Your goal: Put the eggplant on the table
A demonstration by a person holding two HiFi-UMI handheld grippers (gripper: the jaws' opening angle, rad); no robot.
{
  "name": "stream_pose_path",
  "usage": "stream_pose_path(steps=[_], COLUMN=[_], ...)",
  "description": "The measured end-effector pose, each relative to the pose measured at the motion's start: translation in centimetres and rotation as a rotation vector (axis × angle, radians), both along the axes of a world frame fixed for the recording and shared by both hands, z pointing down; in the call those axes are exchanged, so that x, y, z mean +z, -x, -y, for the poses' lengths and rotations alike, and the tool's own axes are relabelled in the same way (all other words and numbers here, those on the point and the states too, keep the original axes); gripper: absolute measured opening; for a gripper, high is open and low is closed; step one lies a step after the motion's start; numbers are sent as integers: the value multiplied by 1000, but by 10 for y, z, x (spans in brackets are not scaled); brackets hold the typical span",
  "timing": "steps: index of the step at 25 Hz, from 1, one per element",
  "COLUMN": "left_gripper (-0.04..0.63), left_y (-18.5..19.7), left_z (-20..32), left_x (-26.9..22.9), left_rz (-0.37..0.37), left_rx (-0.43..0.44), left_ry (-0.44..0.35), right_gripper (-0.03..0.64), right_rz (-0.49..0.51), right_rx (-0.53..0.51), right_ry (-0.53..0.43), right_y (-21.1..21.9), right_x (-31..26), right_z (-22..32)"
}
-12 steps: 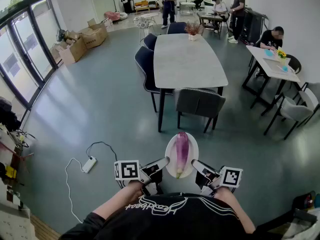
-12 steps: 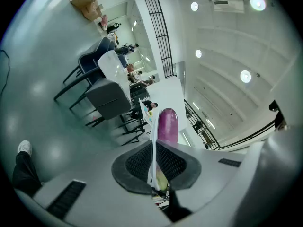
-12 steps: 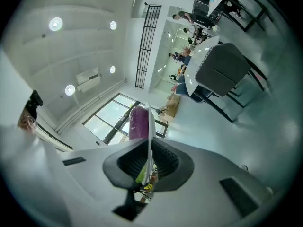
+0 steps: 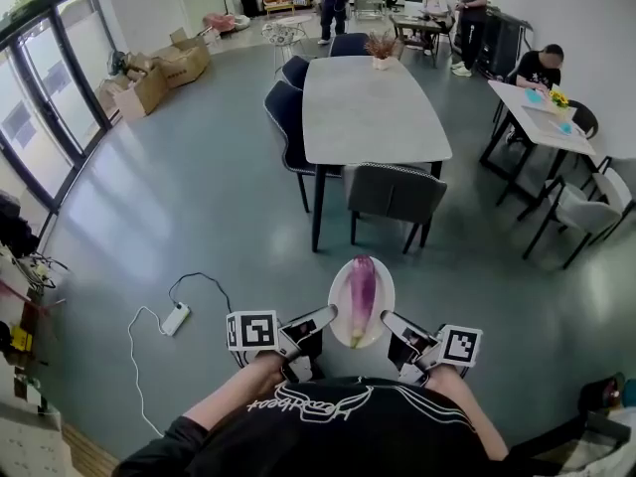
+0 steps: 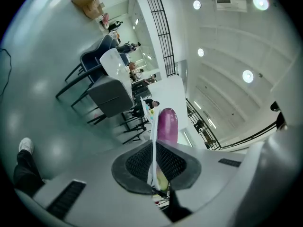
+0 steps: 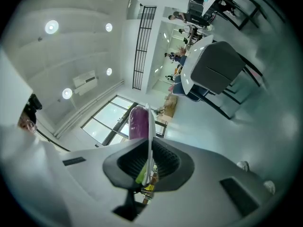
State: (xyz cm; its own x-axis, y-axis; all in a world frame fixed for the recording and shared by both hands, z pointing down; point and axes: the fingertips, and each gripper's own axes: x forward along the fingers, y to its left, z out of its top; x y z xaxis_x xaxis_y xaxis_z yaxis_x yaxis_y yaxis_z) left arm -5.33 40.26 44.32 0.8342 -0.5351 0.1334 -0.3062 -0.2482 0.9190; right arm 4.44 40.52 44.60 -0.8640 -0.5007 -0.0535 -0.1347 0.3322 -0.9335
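Your left gripper (image 4: 324,317) has its jaws squeezed shut on the left rim of the plate (image 4: 337,296), and your right gripper (image 4: 389,320) clamps the right rim the same way. The eggplant (image 4: 362,288) lies lengthwise on that plate, above the floor, with the tabletop (image 4: 370,107) well ahead.

Big open room with a glossy grey-blue floor (image 4: 199,197). Tall windows (image 4: 40,107) run along the left wall, with cardboard boxes (image 4: 164,68) piled near them. In the middle there's a long white table (image 4: 373,107) with a plant (image 4: 381,50) at its far end, dark blue chairs (image 4: 288,117) on its left side and a grey chair (image 4: 396,193) tucked in at the near end. There's a smaller white table (image 4: 542,122) by the right wall, someone seated at it. A white power strip (image 4: 176,319) lies on the floor, cable trailing. Round ceiling lights (image 5: 247,76) glow overhead.
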Motion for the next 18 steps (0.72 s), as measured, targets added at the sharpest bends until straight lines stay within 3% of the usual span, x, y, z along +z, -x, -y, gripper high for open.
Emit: stream_pose_path(steps=[18], left_gripper=[25], left_y=[-28], left_z=[0], left_x=[1], left_rz=[13], left_rx=[-5], left_ry=[25], right_gripper=[18], right_rz=[37], right_rx=[41], right_ry=[10], right_y=[-29], right_x=[-1], right_z=[1])
